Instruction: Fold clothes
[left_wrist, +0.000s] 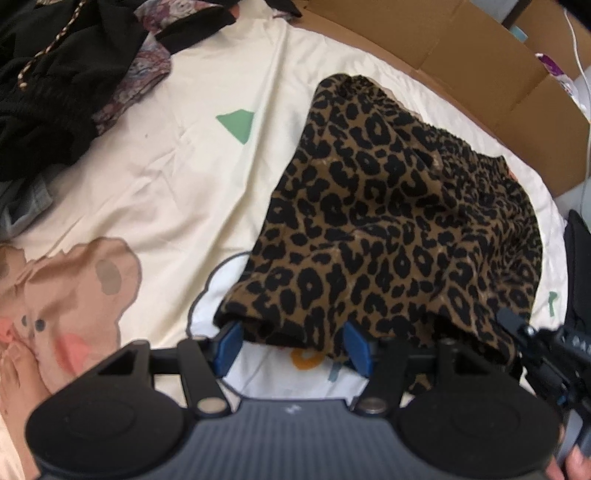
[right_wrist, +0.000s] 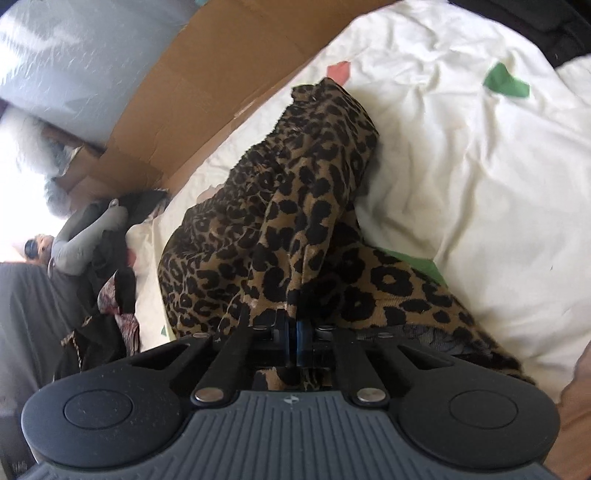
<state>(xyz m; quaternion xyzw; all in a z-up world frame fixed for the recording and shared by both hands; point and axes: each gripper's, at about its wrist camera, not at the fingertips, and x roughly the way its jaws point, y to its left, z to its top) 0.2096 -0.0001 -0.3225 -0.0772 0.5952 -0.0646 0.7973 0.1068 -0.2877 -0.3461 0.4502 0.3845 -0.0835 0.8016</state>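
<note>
Here, at far left of the left wrist view, a heap of black garments with a braided cord (left_wrist: 48, 85) lies on the cream bedsheet printed with cartoon shapes (left_wrist: 192, 173), and a floral-patterned cloth (left_wrist: 144, 70) shows under its edge. A pink-brown cartoon bear print (left_wrist: 74, 299) sits on the sheet near the lower left. The left gripper (left_wrist: 291, 343) is at centre bottom, jaws spread wide, blue pads on either side of the near hem of the brown-and-black leopard-print knit garment (left_wrist: 399, 229); the hem lies between the pads, and neither pad is pressing it. The garment lies bunched on the sheet, right of centre, stretching away toward a flattened brown cardboard sheet (left_wrist: 461, 62) that borders the bed's far side. At far right the other black tool enters the frame beside the garment's right corner. In the right wrist view, grey and dark clothing (right_wrist: 88, 236) piles up at the left edge, with the cardboard (right_wrist: 207, 92) running diagonally above it. The right gripper (right_wrist: 291, 339) is at centre, jaws closed narrow on a fold of the leopard-print garment (right_wrist: 295, 206), which rises as a ridge away from the fingers and also drapes beneath them. To the right, the rumpled cream sheet (right_wrist: 461, 166) carries a green patch (right_wrist: 506, 83).
</note>
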